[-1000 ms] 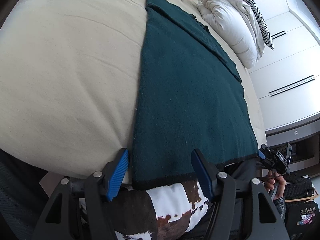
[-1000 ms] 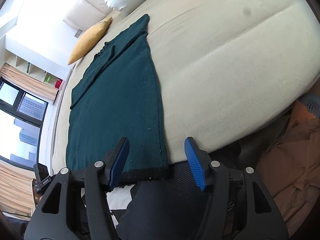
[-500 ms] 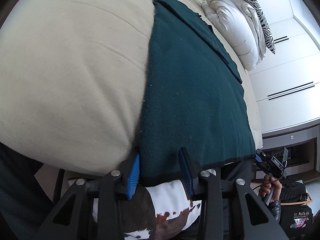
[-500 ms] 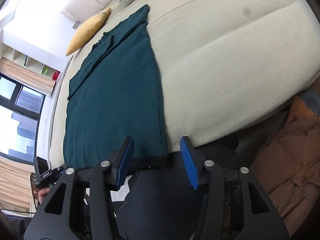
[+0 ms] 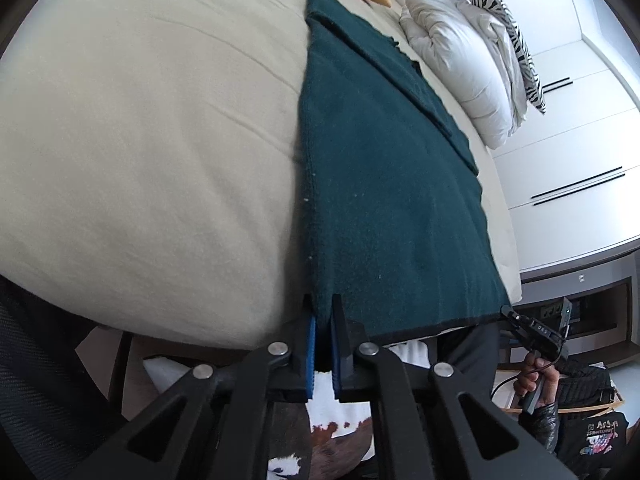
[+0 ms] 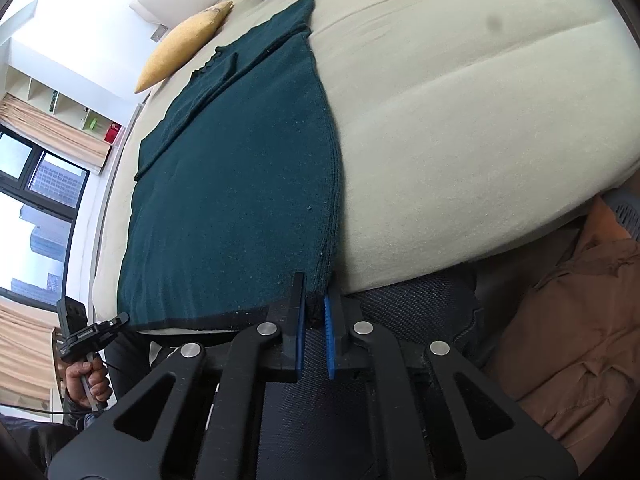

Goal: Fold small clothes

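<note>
Both your jaws were wide apart and have now pinched shut: left gripper (image 5: 323,322) and right gripper (image 6: 316,312) each hold a near corner of the green cloth (image 5: 384,184). It lies flat on the bed (image 5: 140,140), mostly unfolded; the folding is left.

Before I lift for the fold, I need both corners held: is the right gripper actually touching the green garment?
Touching. The right wrist view shows the right gripper closing on the green garment, its black hem corner pinched between the pads.
</note>
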### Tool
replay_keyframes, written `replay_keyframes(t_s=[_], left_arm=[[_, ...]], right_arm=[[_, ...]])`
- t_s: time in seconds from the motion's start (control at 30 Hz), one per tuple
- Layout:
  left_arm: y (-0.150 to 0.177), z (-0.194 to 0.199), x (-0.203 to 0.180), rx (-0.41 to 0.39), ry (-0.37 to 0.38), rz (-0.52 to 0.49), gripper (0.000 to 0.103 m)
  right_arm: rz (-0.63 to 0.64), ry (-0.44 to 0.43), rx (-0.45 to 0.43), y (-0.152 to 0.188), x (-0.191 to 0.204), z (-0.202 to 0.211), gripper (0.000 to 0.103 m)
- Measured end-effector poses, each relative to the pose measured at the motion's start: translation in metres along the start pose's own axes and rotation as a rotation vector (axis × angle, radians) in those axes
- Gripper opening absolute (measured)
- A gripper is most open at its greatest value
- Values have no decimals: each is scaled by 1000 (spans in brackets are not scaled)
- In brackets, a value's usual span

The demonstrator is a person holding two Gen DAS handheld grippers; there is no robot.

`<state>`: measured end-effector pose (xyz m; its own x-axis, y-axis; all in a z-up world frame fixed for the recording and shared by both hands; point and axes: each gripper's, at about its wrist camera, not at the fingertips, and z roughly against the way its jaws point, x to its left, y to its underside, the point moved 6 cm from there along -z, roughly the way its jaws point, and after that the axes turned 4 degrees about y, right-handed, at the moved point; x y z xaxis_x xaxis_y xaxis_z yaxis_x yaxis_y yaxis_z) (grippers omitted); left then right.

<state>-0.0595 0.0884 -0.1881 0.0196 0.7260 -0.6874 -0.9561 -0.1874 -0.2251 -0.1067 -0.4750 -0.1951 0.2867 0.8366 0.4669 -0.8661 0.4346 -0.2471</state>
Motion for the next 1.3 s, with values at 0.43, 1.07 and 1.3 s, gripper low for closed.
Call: replay_keyframes(t_s=[0.43, 1.07, 1.3], left_arm=[[-39, 38, -44, -138, 167, 0, 6], [-181, 38, -82, -273, 204, -48, 6], [-248, 17, -84, -296, 184, -31, 6]], right_arm=[[26, -127, -105, -30, 41, 25, 6], [29, -230, -258, -186, 136, 9, 6], [7, -190, -307, -262, 142, -15, 6]])
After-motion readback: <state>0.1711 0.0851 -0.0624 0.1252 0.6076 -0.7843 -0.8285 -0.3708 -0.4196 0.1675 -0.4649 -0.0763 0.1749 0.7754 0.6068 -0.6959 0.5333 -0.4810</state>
